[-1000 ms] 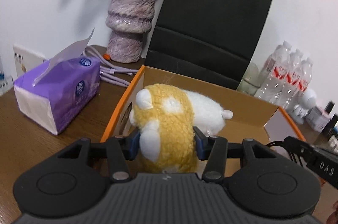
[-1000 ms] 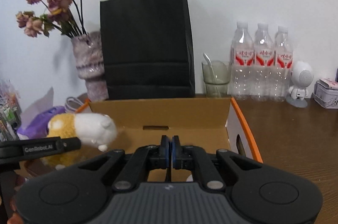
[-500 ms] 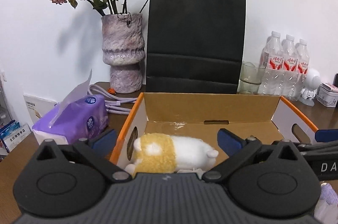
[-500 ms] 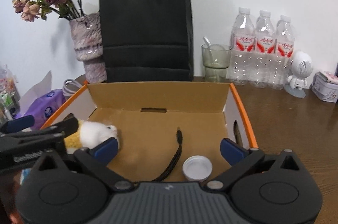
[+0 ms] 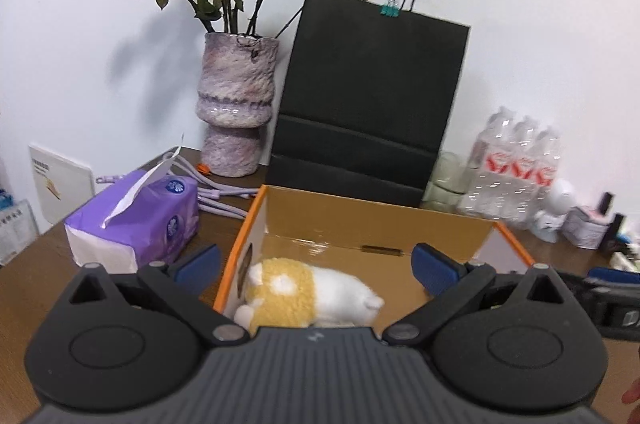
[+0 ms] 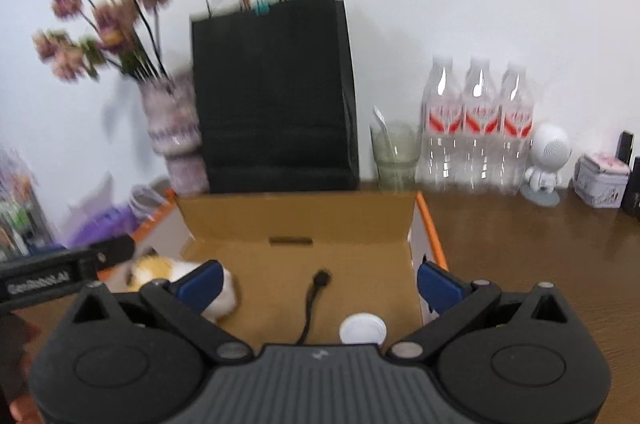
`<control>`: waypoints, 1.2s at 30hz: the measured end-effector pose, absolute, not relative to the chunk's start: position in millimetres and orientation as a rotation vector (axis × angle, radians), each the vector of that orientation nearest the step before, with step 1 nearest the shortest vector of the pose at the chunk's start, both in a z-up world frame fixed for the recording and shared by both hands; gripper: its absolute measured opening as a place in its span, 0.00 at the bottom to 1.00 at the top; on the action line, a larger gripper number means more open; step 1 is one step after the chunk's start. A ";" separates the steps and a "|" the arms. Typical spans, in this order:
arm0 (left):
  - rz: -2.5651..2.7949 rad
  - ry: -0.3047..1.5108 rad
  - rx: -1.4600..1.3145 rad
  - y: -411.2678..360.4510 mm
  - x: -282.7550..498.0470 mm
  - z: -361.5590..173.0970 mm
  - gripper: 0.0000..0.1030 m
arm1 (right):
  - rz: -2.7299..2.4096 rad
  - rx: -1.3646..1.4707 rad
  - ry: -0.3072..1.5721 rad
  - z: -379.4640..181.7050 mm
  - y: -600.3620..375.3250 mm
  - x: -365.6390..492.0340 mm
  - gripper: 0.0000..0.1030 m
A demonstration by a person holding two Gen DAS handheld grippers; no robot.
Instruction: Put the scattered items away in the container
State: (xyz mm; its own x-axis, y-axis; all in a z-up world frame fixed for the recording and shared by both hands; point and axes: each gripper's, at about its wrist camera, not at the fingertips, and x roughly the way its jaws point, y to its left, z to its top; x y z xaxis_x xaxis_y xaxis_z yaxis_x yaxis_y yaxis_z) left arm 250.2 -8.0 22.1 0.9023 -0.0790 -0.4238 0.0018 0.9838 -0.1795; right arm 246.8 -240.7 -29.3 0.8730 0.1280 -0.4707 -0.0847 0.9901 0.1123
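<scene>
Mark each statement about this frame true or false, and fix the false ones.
1. The plush lies inside the box. True.
2. The left tongs are clamped on the plush. False: they stand wide open, with nothing between the pads.
3. A black cord and a white cap lie on the box floor. True.
4. The right tongs hold the cap. False: they are open and the cap lies free below them.
5. The tissue pack is in the box. False: it sits on the table, outside the box's left wall.
6. A black bag stands behind the box. True.
</scene>
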 end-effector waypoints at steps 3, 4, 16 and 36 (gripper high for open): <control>-0.065 0.438 -0.156 -3.0 231.0 24.8 1.00 | 0.156 0.119 0.455 -21.4 -251.8 213.9 1.00; -0.065 0.435 -0.148 0.1 224.0 24.8 1.00 | 0.160 0.122 0.450 -21.3 -256.7 203.9 1.00; -0.089 0.493 -0.093 32.7 150.9 -2.7 1.00 | 0.067 0.027 0.527 -63.7 -288.1 111.0 1.00; -0.156 0.637 0.013 -15.9 135.3 -46.7 1.00 | 0.039 0.039 0.554 -110.8 -276.9 88.0 1.00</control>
